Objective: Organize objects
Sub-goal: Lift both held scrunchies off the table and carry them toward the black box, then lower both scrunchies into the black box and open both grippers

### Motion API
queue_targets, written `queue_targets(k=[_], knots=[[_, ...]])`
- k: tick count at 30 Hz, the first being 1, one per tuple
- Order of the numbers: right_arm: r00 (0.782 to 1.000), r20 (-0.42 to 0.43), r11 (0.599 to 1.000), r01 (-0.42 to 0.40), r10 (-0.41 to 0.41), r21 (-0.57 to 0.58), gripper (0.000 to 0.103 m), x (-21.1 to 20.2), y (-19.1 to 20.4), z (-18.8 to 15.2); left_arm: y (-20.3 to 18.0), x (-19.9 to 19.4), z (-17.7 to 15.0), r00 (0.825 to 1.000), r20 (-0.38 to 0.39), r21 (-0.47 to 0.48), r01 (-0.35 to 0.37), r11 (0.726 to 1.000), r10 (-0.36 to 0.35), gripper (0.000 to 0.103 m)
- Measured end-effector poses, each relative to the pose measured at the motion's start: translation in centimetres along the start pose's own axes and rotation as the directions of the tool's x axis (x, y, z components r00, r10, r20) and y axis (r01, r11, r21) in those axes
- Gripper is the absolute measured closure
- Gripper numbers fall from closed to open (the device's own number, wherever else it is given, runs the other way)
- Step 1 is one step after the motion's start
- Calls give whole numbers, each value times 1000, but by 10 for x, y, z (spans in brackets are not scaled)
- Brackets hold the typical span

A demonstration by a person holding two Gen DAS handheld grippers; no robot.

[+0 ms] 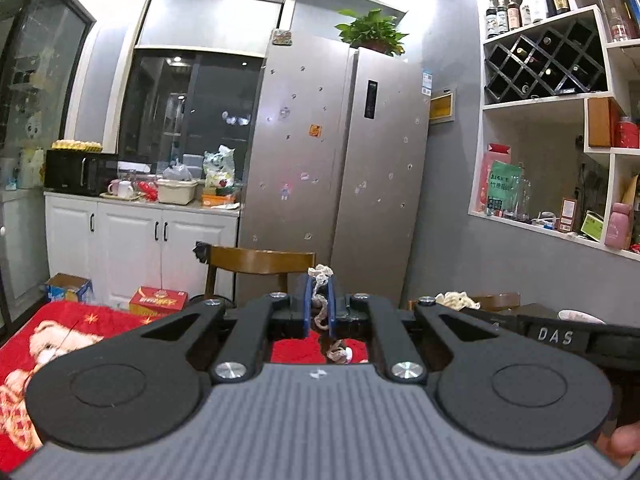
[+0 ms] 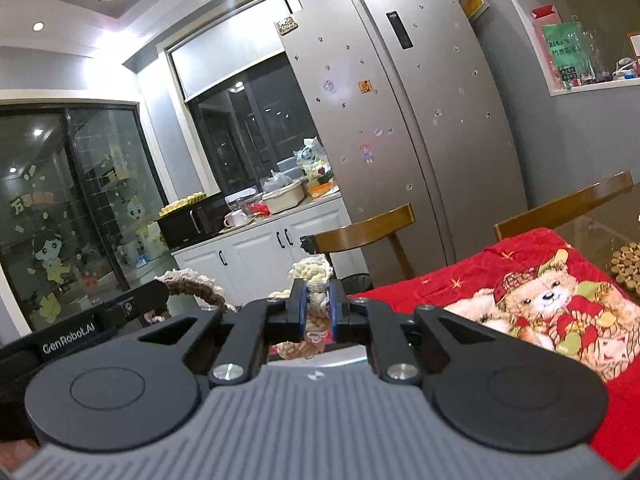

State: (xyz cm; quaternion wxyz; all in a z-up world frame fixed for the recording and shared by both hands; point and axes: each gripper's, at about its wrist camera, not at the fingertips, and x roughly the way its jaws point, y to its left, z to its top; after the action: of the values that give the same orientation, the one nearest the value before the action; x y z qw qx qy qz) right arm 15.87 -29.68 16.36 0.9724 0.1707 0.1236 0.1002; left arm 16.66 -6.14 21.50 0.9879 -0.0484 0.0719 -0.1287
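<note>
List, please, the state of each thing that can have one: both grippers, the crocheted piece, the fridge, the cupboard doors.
left gripper: shut on the crocheted piece
right gripper: shut on the crocheted piece
crocheted piece: held by both grippers, lifted off the red blanket
fridge: both doors closed
cupboard doors: closed

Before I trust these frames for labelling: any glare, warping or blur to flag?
Left wrist view: ceiling light blows out white above the fridge, whose sides bow from the fisheye; the gripper body up close looks soft. Right wrist view: glare streaks over the window, the whole room tilts, the red blanket stays sharp.
</note>
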Motion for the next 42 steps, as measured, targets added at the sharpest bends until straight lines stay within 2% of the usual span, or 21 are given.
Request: queue_targets(k=[5, 12, 18, 21, 24, 27, 31, 35, 42], knots=[[1000, 22, 1000, 9, -8, -23, 90, 15, -5, 6, -10, 32, 14, 1000, 12, 8, 24, 1000, -24, 93], [999, 46, 1000, 9, -9, -3, 90, 37, -18, 17, -14, 72, 25, 999, 35, 16, 19, 1000, -20, 93], [999, 36, 1000, 12, -13, 11, 90, 59, -31, 18, -11, 105, 20, 999, 23, -8, 43, 999, -43, 93], [1000, 6, 1000, 27, -27, 6, 90, 72, -38, 12, -6, 127, 7, 998, -17, -30, 55, 998, -55, 93], [998, -30, 999, 49, -49, -1, 90, 86, -47, 5, 1, 156, -12, 991, -100, -63, 87, 994, -93, 93], [995, -69, 997, 77, -76, 5, 90, 94, -57, -4, 8, 186, -36, 974, -201, -91, 90, 992, -107, 93], [988, -121, 995, 96, -96, -1, 90, 105, -67, -17, 15, 215, -63, 947, -290, -135, 105, 985, -141, 93], [978, -174, 993, 119, -117, 0, 90, 118, -76, -31, 18, 227, -82, 940, -328, -92, 71, 993, -97, 93], [964, -246, 995, 100, -98, -3, 90, 137, -82, -51, 20, 231, -103, 928, -364, -65, 55, 996, -75, 93]])
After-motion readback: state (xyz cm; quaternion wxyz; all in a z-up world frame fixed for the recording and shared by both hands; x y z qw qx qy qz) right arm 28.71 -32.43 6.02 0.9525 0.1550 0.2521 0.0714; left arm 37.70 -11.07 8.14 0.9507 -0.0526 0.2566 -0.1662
